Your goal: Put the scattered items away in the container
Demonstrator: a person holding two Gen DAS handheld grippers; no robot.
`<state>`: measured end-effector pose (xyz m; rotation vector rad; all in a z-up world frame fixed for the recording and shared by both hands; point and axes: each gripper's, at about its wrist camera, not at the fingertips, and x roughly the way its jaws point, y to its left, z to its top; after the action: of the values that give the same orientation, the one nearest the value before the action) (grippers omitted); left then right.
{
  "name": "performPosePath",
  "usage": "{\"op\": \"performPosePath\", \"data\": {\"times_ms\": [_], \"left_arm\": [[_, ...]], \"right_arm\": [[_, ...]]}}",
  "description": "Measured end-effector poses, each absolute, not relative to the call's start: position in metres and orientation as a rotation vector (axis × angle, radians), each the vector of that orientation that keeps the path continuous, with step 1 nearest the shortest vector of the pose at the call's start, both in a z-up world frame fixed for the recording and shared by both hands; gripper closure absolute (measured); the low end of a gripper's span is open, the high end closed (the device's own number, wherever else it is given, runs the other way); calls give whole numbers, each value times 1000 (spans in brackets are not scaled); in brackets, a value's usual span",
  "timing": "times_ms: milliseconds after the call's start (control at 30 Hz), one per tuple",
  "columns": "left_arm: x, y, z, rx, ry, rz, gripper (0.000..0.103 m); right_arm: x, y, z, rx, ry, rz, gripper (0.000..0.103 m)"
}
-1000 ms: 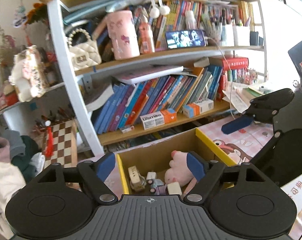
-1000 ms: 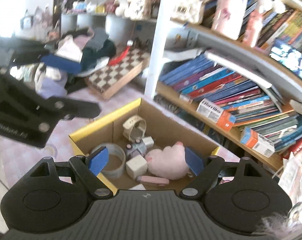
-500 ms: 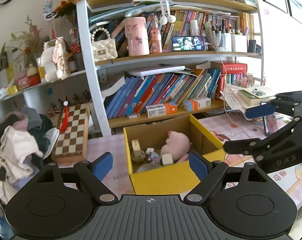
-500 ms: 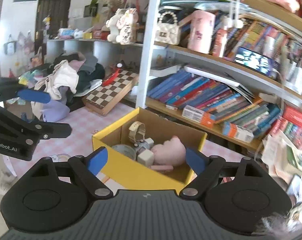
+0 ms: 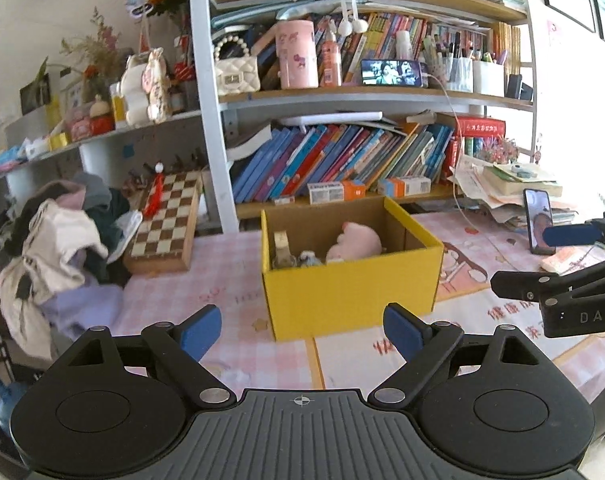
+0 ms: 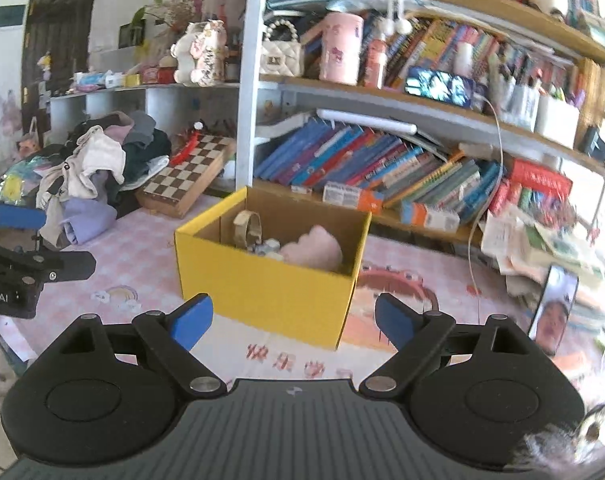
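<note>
The left gripper (image 5: 302, 330), black with blue pads, stands spread wide with nothing between its jaws, which have just been opening. The right gripper (image 6: 293, 320) is spread the same way, also just opening and empty. Off to the left gripper's right the other tool's arm shows the letters "DAS"; the right wrist view catches "oot.AI" on its neighbour.

Under both lies a pink checked tablecloth (image 5: 230, 280) printed with red Chinese characters (too distorted to read).

Just ahead of both grippers sits the yellow cardboard box (image 5: 350, 284), open at the top. Inside it are a pink plush toy (image 5: 356, 242), a beige wristwatch (image 6: 247, 229) standing against the left wall, and small pale pieces between them.

Ahead-left of the left gripper lie a heap of crumpled clothes (image 5: 58, 248) and a wooden chessboard (image 5: 168, 224). To its right a smartphone (image 5: 538, 222) stands propped up.

Behind the box, the bookshelf (image 5: 342, 160) holds leaning books and white-and-orange cartons (image 5: 336, 191), their lettering unreadable.
</note>
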<state>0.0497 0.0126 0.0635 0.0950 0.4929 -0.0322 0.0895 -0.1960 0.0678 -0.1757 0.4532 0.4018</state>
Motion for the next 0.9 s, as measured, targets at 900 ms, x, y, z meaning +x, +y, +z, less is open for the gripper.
{"op": "performPosePath", "data": {"times_ms": [900], "left_arm": [[7,-9,-1,85,651,-17,7]], "right_arm": [[38,-191,1,-189,631,313,3]]}}
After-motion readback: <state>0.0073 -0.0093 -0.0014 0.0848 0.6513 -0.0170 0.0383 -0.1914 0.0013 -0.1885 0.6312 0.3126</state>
